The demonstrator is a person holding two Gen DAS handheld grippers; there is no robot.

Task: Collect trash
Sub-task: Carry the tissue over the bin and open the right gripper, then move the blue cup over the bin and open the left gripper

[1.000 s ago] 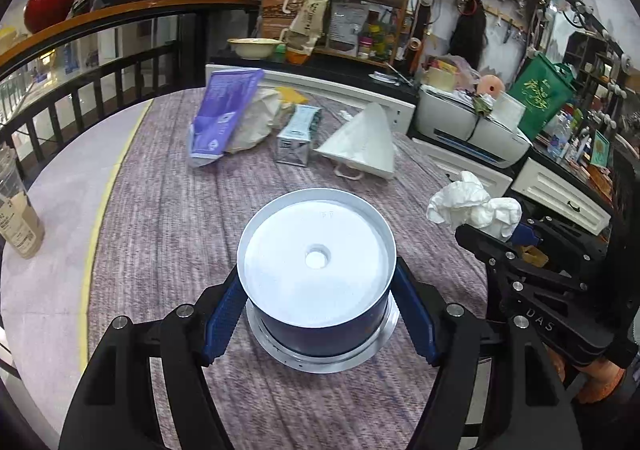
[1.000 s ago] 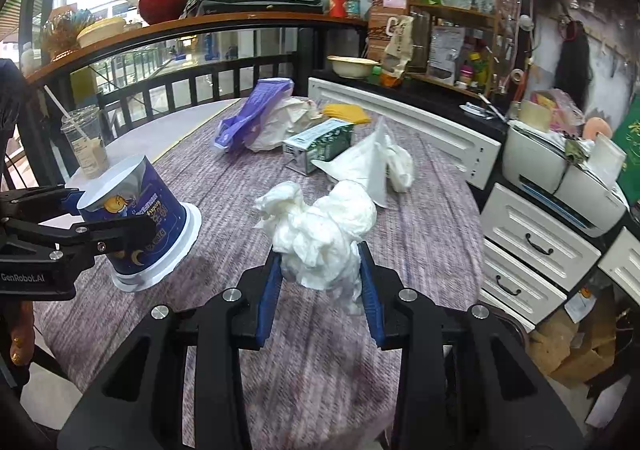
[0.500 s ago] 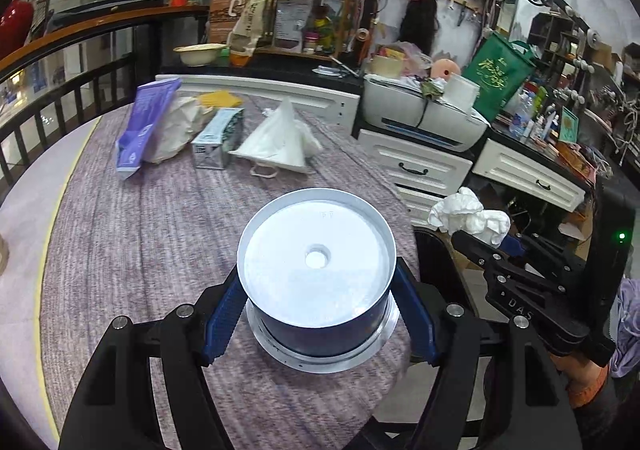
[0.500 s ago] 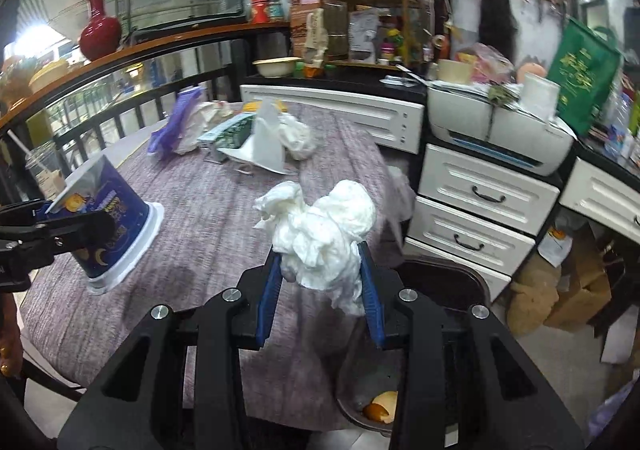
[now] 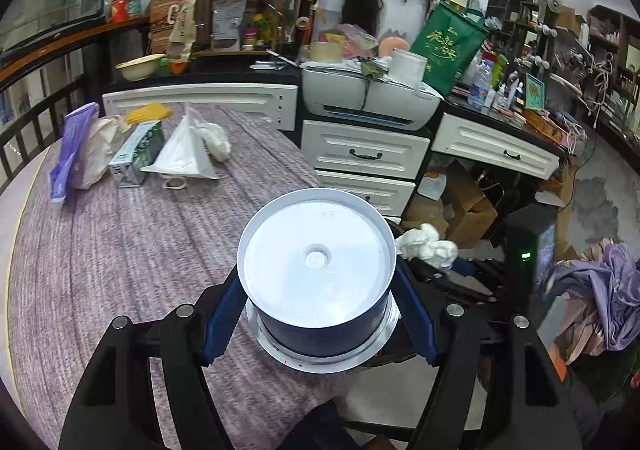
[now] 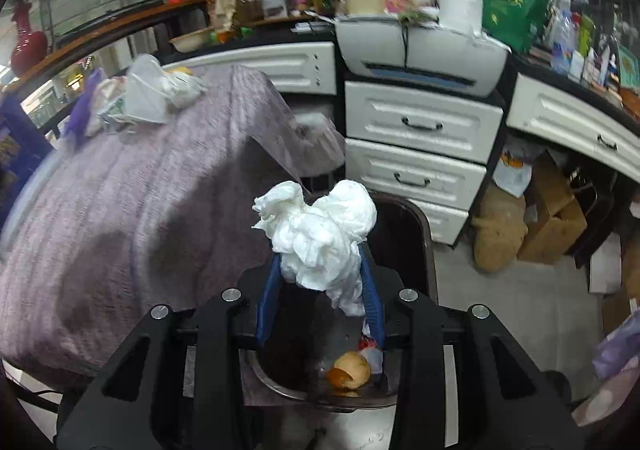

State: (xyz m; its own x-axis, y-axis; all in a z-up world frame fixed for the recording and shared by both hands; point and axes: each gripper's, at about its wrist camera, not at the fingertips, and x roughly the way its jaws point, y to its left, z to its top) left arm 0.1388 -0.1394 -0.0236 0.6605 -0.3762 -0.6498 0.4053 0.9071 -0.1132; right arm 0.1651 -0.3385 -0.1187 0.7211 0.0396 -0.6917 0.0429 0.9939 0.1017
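While over the bin (image 6: 416, 218), right gripper (image 6: 322, 270) clamps tissue (image 6: 320, 234) | left gripper (image 5: 318, 290) clamps cup (image 5: 316, 274)

The upturned cup (image 5: 316, 270) hides its own mouth and most of its dark wall, and covers the bin behind it. The tissue wad (image 6: 324, 238) masks the right gripper's (image 6: 320, 282) jaw tips. The bin's (image 6: 420, 234) near rim sits behind the black frame. The far litter (image 6: 132, 98) on the counter (image 6: 140, 190) smears into blur.

left wrist: over table (image 5: 120, 250) | right wrist: over bin (image 6: 420, 226) | shared: drawers (image 5: 364, 154)
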